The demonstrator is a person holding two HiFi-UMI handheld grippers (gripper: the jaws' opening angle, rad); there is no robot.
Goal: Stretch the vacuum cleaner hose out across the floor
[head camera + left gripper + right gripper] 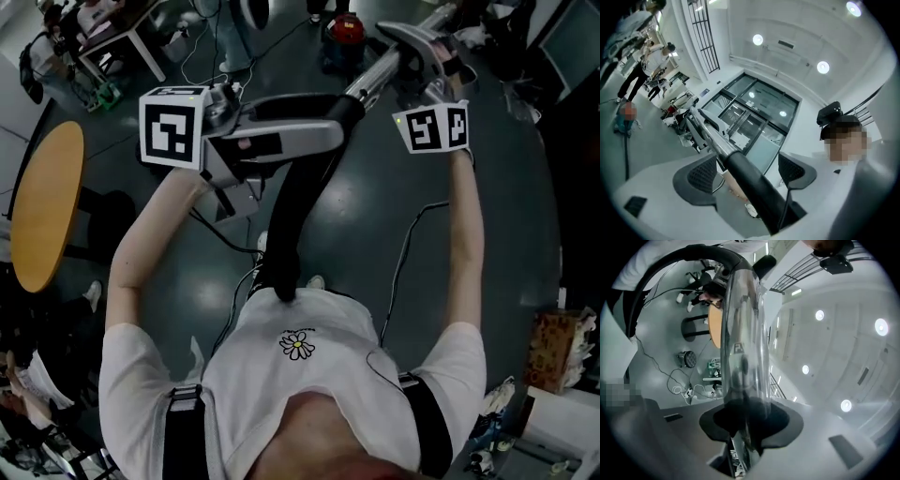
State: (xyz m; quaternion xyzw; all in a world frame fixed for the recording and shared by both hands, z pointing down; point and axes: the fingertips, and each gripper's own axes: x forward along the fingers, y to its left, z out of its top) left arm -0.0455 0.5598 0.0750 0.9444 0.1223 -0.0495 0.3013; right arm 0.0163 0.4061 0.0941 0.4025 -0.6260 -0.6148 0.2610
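The black vacuum hose point(291, 216) rises from in front of my chest and joins a shiny metal tube point(375, 75) with a grey handle. My left gripper point(333, 117) is at that joint. In the left gripper view its jaws stand wide open around the black hose point(754, 187), and neither pad point(701, 176) presses on it. The metal tube point(710, 133) runs on beyond. My right gripper point(417, 70) is farther up, at the handle. In the right gripper view it point(745, 420) is shut on the glossy tube point(743, 343), and the hose point(689, 254) arcs overhead.
A red vacuum canister point(344, 28) stands at the far end of the tube. A round yellow table point(42, 202) is at the left, a desk point(112, 37) at the far left. Thin cables point(403, 253) cross the dark floor. A cardboard box point(558, 352) is at the right.
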